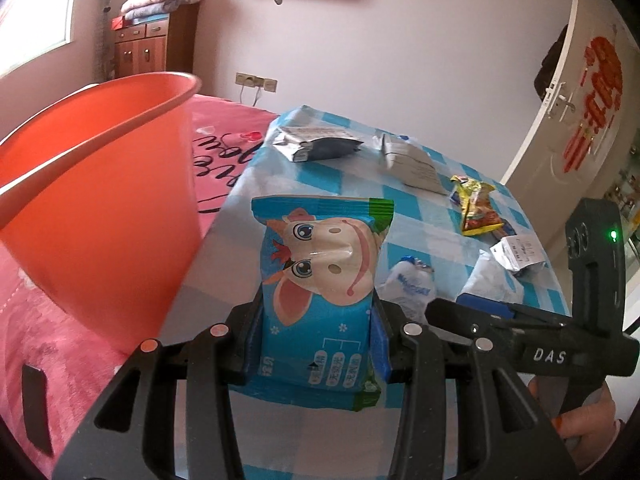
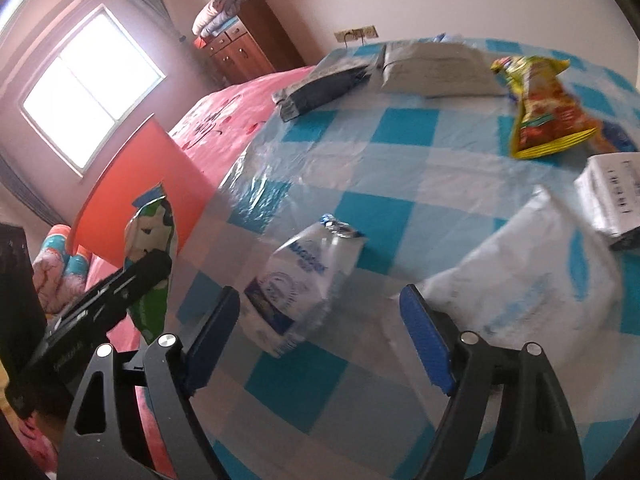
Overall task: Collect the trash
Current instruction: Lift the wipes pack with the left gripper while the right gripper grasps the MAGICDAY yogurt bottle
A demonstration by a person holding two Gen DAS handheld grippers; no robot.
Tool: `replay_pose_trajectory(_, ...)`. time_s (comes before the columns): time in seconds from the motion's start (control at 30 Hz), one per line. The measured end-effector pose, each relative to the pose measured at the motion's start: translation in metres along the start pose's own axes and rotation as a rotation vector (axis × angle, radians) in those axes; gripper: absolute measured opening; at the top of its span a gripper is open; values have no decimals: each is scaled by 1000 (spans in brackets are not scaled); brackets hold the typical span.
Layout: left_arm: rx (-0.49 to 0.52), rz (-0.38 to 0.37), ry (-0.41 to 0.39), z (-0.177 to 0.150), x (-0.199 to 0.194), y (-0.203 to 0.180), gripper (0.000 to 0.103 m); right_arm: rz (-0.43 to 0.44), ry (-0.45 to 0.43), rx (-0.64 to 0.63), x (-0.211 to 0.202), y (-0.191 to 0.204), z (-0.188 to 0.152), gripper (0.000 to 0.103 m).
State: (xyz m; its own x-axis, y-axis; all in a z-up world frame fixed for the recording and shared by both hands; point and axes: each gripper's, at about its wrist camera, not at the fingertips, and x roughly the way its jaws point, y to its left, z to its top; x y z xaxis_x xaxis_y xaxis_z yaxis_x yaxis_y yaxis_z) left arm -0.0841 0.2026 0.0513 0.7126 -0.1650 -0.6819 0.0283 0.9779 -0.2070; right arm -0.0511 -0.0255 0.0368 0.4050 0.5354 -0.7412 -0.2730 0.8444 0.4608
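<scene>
My left gripper (image 1: 316, 344) is shut on a blue snack wrapper with a cartoon cow (image 1: 320, 280) and holds it upright above the table's left edge, beside the orange bin (image 1: 100, 208). The wrapper also shows edge-on in the right wrist view (image 2: 154, 248), in front of the bin (image 2: 148, 184). My right gripper (image 2: 320, 336) is open and empty, just above the table, with a crumpled white and blue wrapper (image 2: 304, 276) lying ahead between its fingers. That wrapper also shows in the left wrist view (image 1: 412, 284).
On the blue checked tablecloth (image 2: 400, 152) lie a dark silver pouch (image 2: 320, 84), a grey flat packet (image 2: 432, 68), a yellow-red snack bag (image 2: 548, 116), a white printed packet (image 2: 616, 192) and a white plastic bag (image 2: 532, 276). A pink bed (image 1: 224, 140) lies left of the table.
</scene>
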Motion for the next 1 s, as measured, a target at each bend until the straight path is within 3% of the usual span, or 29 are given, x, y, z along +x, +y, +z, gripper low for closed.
replay_pose_trajectory(0.33,-21,13,4,-5,-2,15,45,-19,49,-26,26,23,8,84)
replay_pose_trajectory(0.73,-42,27,11,-8,1,26,45,-201,16,-342,57,61,5,83)
replay_pose_trajectory(0.87,-51,29,10,-7,2,27,45,-257,-7,-399,56,60,-2,72)
replay_pose_trajectory(1.0,-48,27,8,-7,2,27,45,-243,-20,-381,51,53,-1,63)
